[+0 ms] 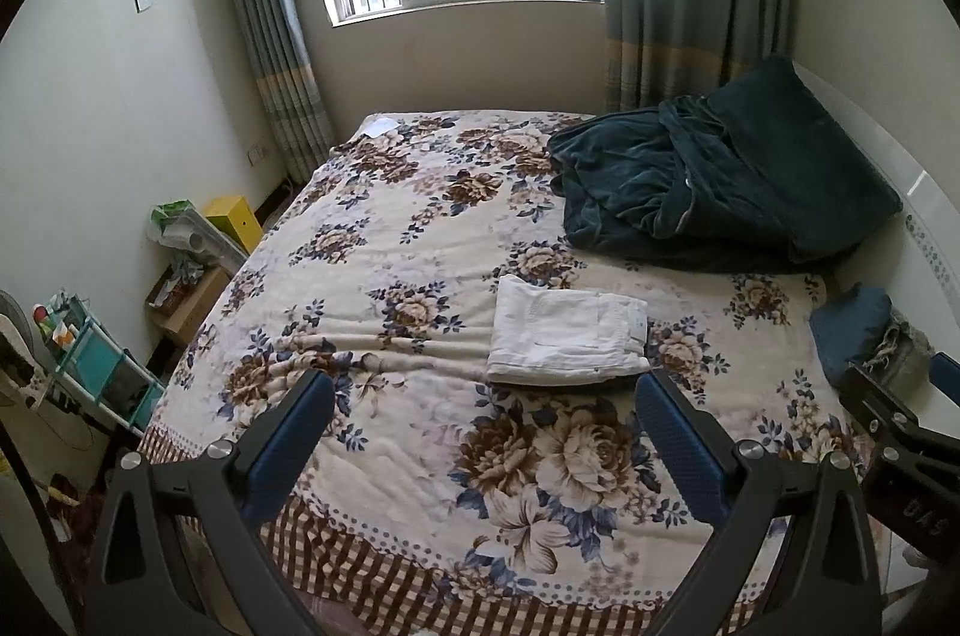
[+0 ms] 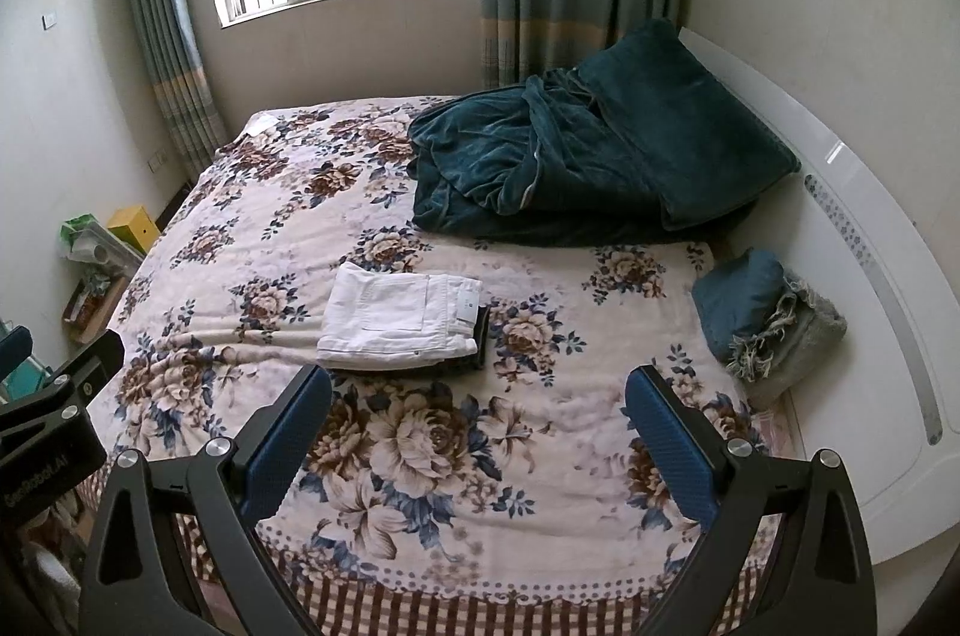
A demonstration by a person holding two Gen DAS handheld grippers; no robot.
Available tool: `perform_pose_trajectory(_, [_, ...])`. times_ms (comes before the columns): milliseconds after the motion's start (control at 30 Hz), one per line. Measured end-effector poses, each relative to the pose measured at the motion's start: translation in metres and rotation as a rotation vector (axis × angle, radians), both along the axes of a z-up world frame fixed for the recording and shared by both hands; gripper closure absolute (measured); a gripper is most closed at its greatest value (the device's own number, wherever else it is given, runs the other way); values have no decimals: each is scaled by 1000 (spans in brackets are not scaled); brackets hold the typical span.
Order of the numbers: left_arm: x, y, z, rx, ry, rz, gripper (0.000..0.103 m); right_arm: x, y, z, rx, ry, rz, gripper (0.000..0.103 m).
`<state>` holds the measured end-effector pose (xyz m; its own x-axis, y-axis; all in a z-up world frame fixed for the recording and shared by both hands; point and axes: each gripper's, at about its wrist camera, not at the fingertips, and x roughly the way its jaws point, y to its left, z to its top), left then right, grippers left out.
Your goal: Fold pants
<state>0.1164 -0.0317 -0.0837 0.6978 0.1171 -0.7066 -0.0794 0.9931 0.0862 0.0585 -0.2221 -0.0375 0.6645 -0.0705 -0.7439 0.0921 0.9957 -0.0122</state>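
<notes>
White pants (image 1: 567, 339) lie folded into a flat rectangle in the middle of the flowered bed (image 1: 384, 228); in the right wrist view (image 2: 399, 318) a dark folded garment (image 2: 480, 336) shows under their right edge. My left gripper (image 1: 483, 396) is open and empty, held above the bed's near edge, short of the pants. My right gripper (image 2: 477, 393) is open and empty, also held back from the pants. The right gripper also shows at the right edge of the left wrist view (image 1: 894, 408).
A crumpled dark teal blanket (image 2: 576, 168) lies at the far right of the bed. A small pile of folded clothes (image 2: 762, 318) sits by the white headboard (image 2: 870, 246). Boxes and a shelf (image 1: 102, 366) stand on the floor to the left.
</notes>
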Motion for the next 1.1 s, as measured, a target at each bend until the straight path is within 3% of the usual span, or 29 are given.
perform_pose_trajectory(1100, [4, -5, 10, 18, -30, -10, 0, 16, -3, 6, -13, -14, -5, 0])
